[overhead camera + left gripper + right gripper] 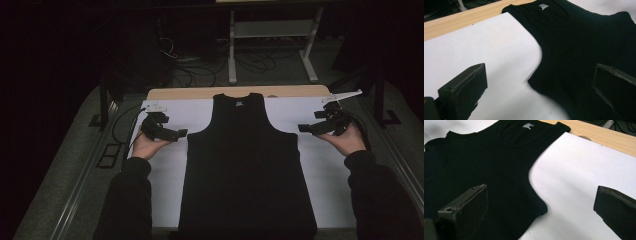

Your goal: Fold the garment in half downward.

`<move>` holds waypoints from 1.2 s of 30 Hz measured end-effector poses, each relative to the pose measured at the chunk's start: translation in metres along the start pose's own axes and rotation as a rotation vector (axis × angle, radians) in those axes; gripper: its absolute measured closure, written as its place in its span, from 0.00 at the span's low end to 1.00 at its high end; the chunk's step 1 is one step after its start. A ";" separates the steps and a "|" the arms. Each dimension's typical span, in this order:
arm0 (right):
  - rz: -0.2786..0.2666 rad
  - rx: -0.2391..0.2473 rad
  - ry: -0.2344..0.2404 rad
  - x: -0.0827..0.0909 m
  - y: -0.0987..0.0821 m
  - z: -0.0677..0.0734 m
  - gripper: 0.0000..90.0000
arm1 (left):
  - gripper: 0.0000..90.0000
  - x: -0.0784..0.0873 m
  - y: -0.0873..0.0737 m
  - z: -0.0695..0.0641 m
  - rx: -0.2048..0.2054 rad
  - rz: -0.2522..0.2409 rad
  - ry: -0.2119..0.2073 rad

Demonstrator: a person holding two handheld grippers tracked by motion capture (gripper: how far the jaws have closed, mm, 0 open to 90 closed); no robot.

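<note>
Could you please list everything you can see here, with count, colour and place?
sleeveless black fabric tank top: one, black, flat in the middle of the table, neck at the far end.
small printed neck label: one, pale grey, inside the top's neckline.
white sheet table cover: one, white, under the top.
light wooden table edge: one, tan, along the far side.
pale metal frame stand: one, off-white, on the floor beyond the table.
loose dark floor cables: several, dark, on the floor beside the stand.
left claw: one, black, open, off the top's left armhole.
right claw: one, black, open, off the right armhole.
dark sleeves: two, at the near edge.
</note>
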State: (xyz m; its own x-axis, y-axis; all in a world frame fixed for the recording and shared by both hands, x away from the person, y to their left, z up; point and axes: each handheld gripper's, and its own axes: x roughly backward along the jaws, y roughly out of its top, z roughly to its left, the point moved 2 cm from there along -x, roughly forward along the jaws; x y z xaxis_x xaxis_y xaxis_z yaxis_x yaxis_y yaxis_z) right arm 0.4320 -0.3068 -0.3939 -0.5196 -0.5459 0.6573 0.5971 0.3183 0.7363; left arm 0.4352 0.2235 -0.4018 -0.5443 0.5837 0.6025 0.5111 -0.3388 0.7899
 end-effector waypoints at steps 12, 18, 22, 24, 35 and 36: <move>0.033 -0.020 0.009 -0.018 -0.005 -0.004 0.00 | 0.00 -0.017 -0.008 0.007 0.011 0.041 -0.012; 0.064 -0.023 0.001 -0.029 -0.008 -0.005 0.00 | 0.00 -0.028 -0.012 0.005 0.013 0.069 -0.027; 0.082 -0.028 -0.004 -0.036 -0.011 -0.008 0.00 | 0.00 -0.033 -0.014 0.007 0.020 0.073 -0.029; 0.088 -0.033 -0.001 -0.038 -0.012 -0.009 0.00 | 0.00 -0.035 -0.015 0.008 0.026 0.071 -0.028; 0.122 -0.044 -0.004 -0.051 -0.020 -0.010 0.05 | 0.00 -0.047 -0.023 0.013 0.073 0.083 -0.057; 0.119 -0.044 -0.004 -0.051 -0.020 -0.010 0.06 | 0.00 -0.047 -0.023 0.014 0.076 0.091 -0.057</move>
State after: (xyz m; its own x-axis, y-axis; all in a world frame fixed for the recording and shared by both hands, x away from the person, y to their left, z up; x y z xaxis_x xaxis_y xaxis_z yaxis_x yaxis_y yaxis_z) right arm 0.4531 -0.2933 -0.4439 -0.4459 -0.5027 0.7406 0.6809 0.3466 0.6452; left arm 0.4583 0.2140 -0.4501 -0.4560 0.5949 0.6619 0.6066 -0.3364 0.7203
